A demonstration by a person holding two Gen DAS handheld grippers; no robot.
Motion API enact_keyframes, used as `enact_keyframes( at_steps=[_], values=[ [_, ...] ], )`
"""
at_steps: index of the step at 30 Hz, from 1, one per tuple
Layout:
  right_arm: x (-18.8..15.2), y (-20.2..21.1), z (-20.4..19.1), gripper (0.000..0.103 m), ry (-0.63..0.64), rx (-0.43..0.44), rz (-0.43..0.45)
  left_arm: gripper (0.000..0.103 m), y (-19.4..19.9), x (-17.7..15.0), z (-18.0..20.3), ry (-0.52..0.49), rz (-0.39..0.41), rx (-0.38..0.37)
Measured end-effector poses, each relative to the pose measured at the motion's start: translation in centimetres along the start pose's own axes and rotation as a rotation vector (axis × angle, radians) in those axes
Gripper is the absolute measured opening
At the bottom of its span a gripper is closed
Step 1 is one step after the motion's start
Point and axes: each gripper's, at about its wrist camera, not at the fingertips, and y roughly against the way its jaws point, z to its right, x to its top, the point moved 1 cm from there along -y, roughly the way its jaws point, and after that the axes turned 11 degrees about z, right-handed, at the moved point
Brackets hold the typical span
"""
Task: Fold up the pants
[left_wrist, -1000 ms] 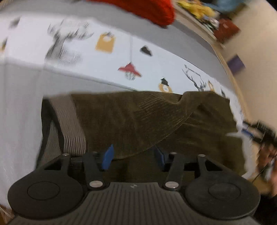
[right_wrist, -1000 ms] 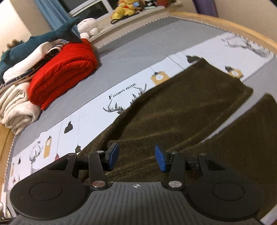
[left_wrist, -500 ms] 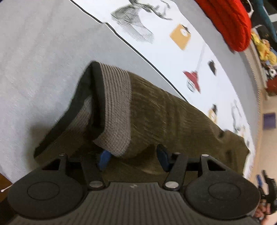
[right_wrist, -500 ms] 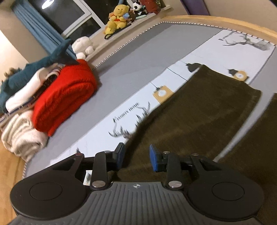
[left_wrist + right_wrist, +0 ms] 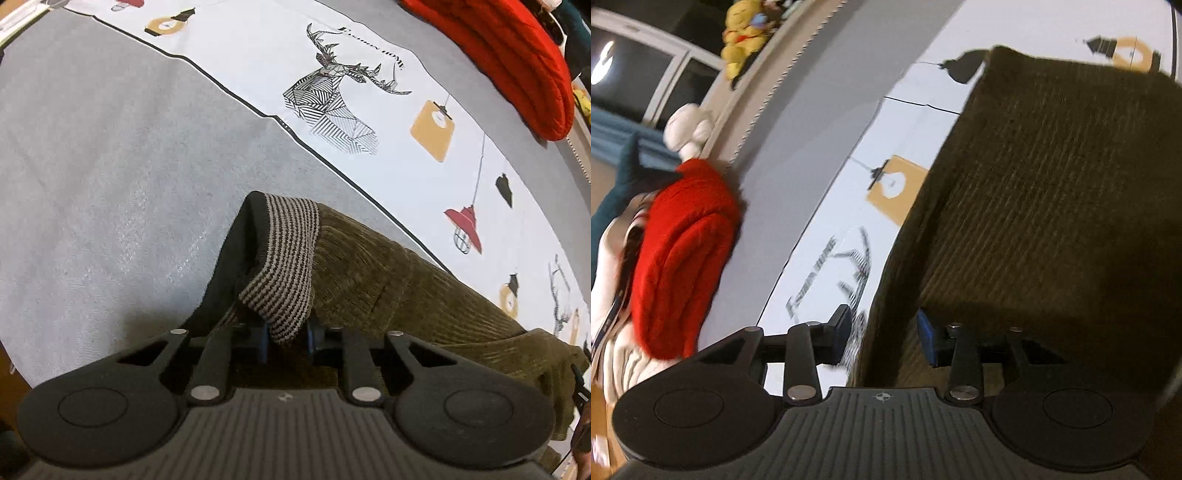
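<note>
Olive-brown corduroy pants [image 5: 399,284] lie on a grey and white printed bed cover. Their striped knit waistband [image 5: 288,258] is pinched in my left gripper [image 5: 285,338], which is shut on it and holds it lifted off the cover. In the right wrist view the pants [image 5: 1052,206] fill the right side, and their left edge runs between the blue pads of my right gripper [image 5: 882,334]. That gripper is open, with one pad [image 5: 925,339] against the fabric and the other over the cover.
A folded red knit blanket [image 5: 509,55] lies at the far edge of the bed, also in the right wrist view [image 5: 679,258], beside pale folded cloth [image 5: 613,354]. Plush toys [image 5: 746,26] sit on a ledge beyond. The bed's wooden edge [image 5: 7,373] shows at lower left.
My left gripper has closed on the striped waistband and lifted it. My right gripper has tilted and slid to the pants' left edge, its jaws a little wider.
</note>
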Motion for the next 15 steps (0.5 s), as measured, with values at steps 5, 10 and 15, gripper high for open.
enact_keyframes(
  at_steps=[5,10,15],
  values=[
    [0.7,-3.0,-0.3,0.043,0.006,-0.006,0.014,0.02,-0.4,0.2,-0.1,-0.012,-0.014,-0.001],
    [0.6,-3.9,-0.2,0.008,0.067,-0.079,0.039,0.02,-0.5,0.5,-0.2,-0.023,-0.028,-0.013],
    [1.5,0.0,-0.7,0.008,0.042,-0.043,0.081,0.02,0.3,0.5,0.7,-0.082,-0.019,-0.012]
  ],
)
